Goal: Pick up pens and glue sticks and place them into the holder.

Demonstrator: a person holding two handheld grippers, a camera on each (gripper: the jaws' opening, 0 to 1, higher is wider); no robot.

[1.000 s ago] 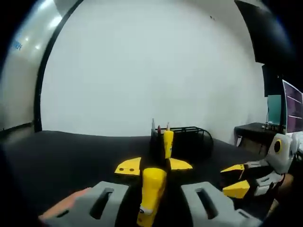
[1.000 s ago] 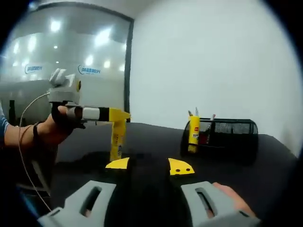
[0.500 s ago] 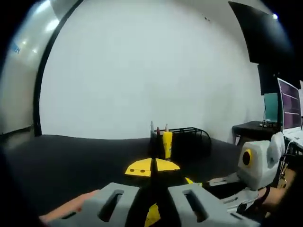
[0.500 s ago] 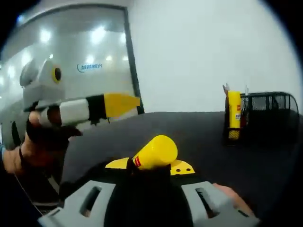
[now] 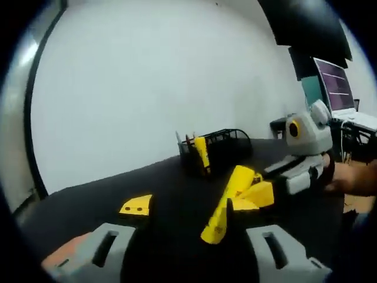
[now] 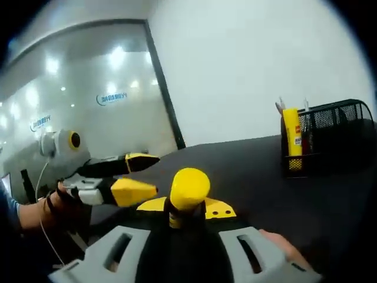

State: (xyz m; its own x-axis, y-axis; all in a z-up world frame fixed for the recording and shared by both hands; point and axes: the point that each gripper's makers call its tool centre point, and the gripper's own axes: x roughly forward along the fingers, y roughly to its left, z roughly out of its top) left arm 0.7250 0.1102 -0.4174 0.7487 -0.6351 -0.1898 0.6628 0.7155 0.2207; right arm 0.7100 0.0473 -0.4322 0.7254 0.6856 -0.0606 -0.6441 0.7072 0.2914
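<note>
A yellow glue stick stands upright between my right gripper's jaws, which are shut on it. In the left gripper view that glue stick slants in front of the camera, with the right gripper reaching in from the right. My left gripper is open and holds nothing; its left fingertip shows. From the right gripper view it sits at the left, jaws apart. The black mesh holder stands on the table with another glue stick and pens in it.
The table top is black, with a white wall behind it. A glass partition lies to the left in the right gripper view. A desk with a monitor stands at the right. A person's hands hold the grippers.
The glue stick has passed from my left gripper to my right gripper. The left jaws have opened and drawn away to the left. Both cameras have swung.
</note>
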